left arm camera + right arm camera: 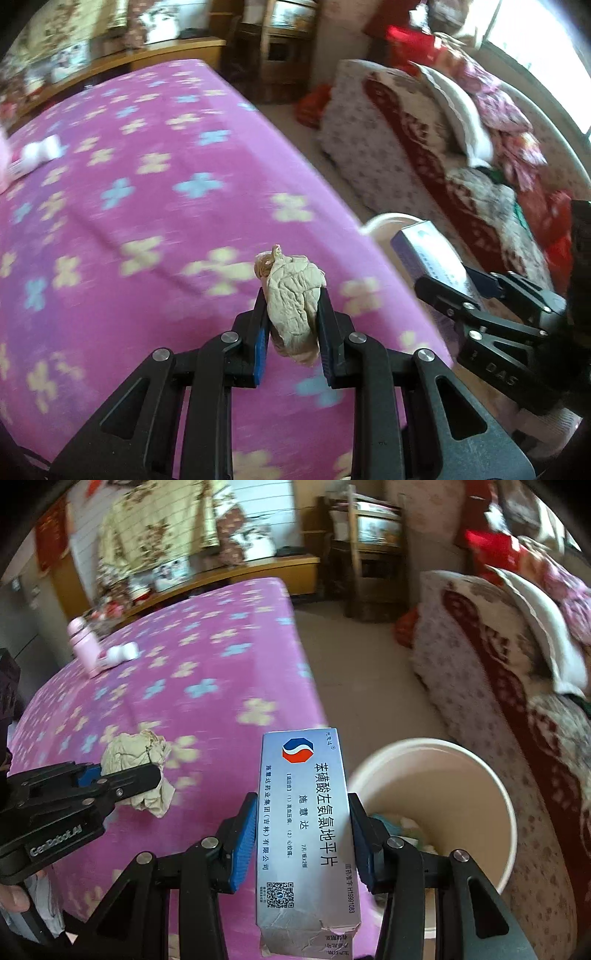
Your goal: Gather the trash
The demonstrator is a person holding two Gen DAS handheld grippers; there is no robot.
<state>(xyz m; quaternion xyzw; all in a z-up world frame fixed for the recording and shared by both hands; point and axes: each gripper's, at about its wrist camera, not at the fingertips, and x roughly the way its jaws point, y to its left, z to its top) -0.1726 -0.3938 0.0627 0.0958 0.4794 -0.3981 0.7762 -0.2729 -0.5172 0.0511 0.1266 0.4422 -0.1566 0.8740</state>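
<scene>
- Left gripper (pixel 291 325): jaws clamped on a crumpled tissue (pixel 293 295), beige and wadded. The wad sticks out above and below the blue pads.
- In the right wrist view the same gripper (pixel 122 779) enters from the left edge, tissue (pixel 138 760) in its jaws, held above the pink cloth.
- Right gripper (pixel 303 842): jaws clamped on the long sides of a box (pixel 304 827), a flat silver-blue medicine carton with printed text, a red-blue logo and a QR code. The near end of the carton is torn and creased.
- In the left wrist view the right gripper (pixel 458 284) sits at the right edge, with the box (pixel 424 251) pointing up and away from it.
- Bin (pixel 506 805): a cream round pail on the floor just beside the table edge, to the right of the box. Light scraps lie at its bottom; what they are I cannot tell.
- Table (pixel 147 206): covered by a pink cloth with blue and cream flower marks.
- Far end of the table: a pink bottle (pixel 83 642) upright, a white object (pixel 122 653) just beside it, blurred.
- Right side of the room: a bed (pixel 517 701) piled with patterned quilts.
- Both views show motion blur in the background.
</scene>
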